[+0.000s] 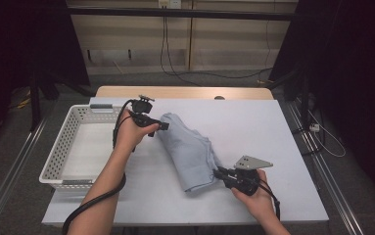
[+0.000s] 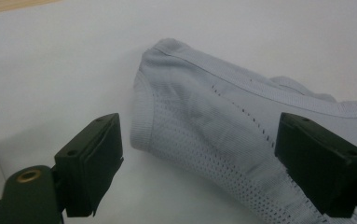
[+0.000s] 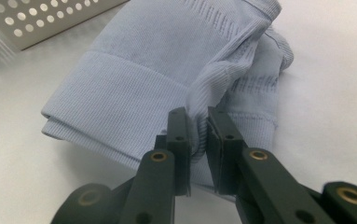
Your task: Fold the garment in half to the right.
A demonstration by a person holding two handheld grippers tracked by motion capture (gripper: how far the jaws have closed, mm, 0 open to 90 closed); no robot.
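High view: a folded, pale blue knit garment (image 1: 189,152) lies mid-table, its long axis running from the far left toward the near right edge, between the left gripper (image 1: 163,126) and right gripper (image 1: 219,173). Left gripper view: jaws stand wide apart, straddling its perforated, ribbed end without touching it. Right gripper view: jaws nearly closed, pinching a bunched ribbed fold.

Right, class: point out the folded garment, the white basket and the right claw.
folded garment (image 1: 190,152): high view, middle of the pale blue fabric.
white basket (image 1: 60,155): high view, perforated left wall.
right claw (image 3: 198,135): right gripper view, between its tips, pinching a fabric fold.
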